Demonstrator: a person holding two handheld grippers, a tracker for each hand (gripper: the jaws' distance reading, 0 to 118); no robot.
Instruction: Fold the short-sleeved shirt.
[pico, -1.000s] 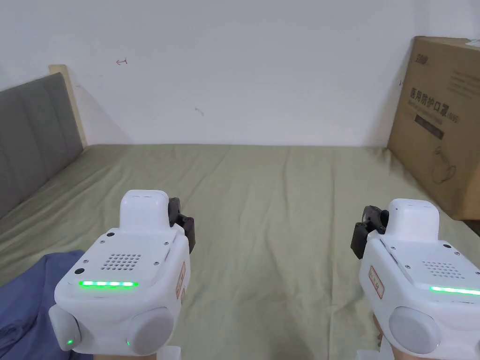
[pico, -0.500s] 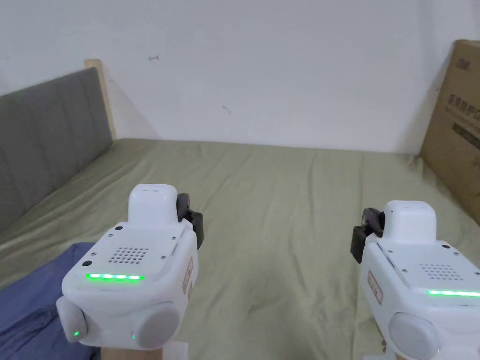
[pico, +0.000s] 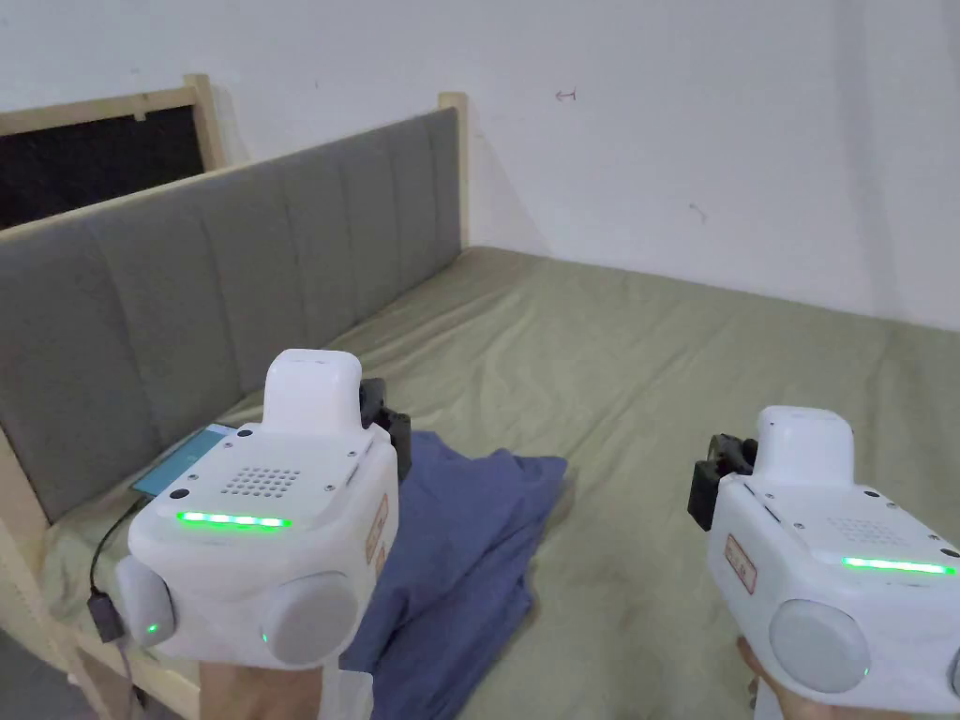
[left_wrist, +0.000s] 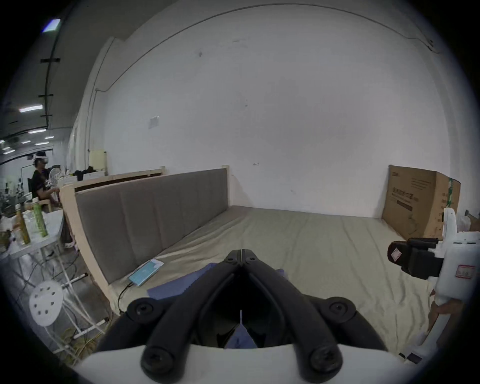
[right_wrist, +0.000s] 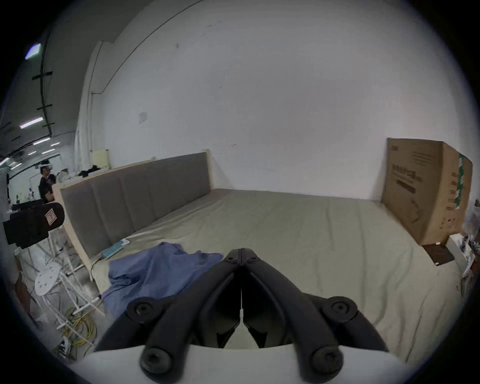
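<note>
A white wall (pico: 712, 122) backs a bed (pico: 712, 375) under an olive sheet, with a grey padded headboard (pico: 234, 272) along its left side. The shirt (pico: 469, 534), blue and crumpled, lies in a heap at the near left corner of the bed, partly hanging toward the edge, just beside a teal device (pico: 178, 459) with a cable. I hold the left tongs (left_wrist: 241, 253) above the heap and the right tongs (right_wrist: 241, 252) well to its right over bare sheet; in each gripper view the jaws meet at their tips, closed on nothing, and neither touches the cloth. As I judge it, the step in hand is the first one: get the shirt out of its heap and spread flat mid-bed. To do that well I would open both tongs wide before coming down, look for the collar or a shoulder seam instead of biting into the bulk, and pinch a single layer at two points well apart. Lifting high enough lets the cloth hang free and untwist. I would drag it away from the edge and the cable, so nothing snags or slides off.
</note>
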